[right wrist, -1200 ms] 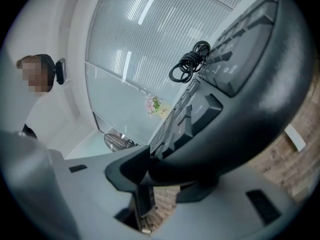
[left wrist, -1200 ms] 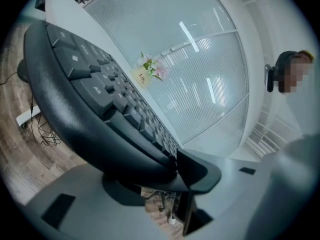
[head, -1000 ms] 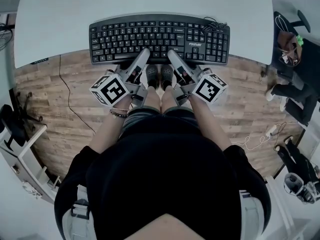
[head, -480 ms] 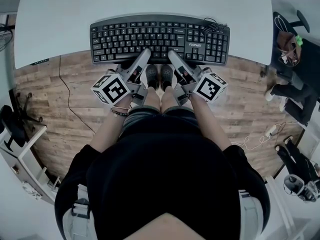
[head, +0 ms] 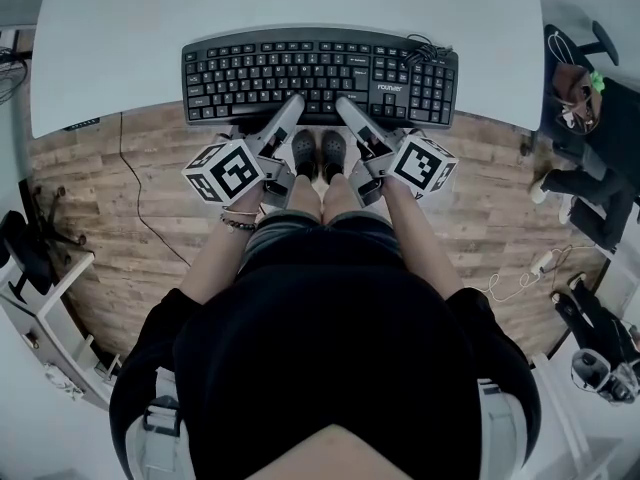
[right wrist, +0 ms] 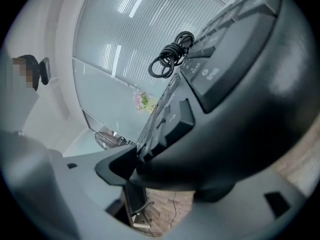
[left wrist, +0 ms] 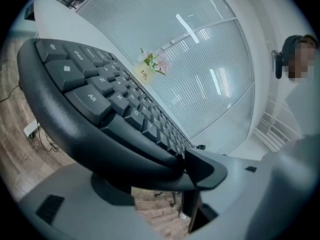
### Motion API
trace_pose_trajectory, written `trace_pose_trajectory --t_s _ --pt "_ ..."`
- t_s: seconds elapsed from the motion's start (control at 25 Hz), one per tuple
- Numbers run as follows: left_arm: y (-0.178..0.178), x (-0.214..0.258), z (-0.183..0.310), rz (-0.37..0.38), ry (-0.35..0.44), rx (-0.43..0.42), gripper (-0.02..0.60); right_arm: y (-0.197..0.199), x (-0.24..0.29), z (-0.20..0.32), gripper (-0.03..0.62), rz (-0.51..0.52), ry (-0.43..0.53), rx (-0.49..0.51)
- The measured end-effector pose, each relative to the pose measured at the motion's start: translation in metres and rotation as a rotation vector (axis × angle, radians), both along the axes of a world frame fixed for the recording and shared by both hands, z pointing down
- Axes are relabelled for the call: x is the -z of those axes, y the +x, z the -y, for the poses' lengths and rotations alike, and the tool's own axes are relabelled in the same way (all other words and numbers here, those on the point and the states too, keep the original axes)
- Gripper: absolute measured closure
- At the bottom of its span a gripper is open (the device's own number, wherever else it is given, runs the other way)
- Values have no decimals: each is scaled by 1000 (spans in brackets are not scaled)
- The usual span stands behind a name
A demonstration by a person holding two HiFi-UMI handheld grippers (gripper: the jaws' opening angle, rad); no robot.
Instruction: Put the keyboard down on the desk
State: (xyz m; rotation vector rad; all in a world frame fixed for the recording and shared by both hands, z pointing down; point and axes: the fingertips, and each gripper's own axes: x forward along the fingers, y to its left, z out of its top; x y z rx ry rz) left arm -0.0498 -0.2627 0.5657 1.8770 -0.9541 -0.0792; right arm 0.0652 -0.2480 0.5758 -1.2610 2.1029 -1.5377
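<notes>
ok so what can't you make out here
- Front rim of the black curved plastic keyboard: head view, covered midway by the left hand-held gripper and right hand-held gripper, whose jaws have just been opening with that rim between them.
- Where the keyboard meets the white desk: every view, hidden under the keyboard itself.
- Print on the small flowered card: left gripper view, too small.
- Desk's far edge: cut off at the head view's top.

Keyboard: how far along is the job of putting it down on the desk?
Done: the keyboard lies flat on the desk, at its near side. In hand: the jaws of the left gripper and the right gripper have just been opening, with the keyboard's front edge between them. Left: probably only to draw both grippers back, clear of that edge.
</notes>
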Motion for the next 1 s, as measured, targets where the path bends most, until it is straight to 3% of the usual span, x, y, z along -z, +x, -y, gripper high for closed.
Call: trace_pose_trajectory --t_s 0.28,1.0 --pt "-2 -3 4 7 -3 -11 229 -5 3 3 238 13 0 28" --pt "-5 -2 9 12 7 4 215 -6 7 8 224 11 -6 43"
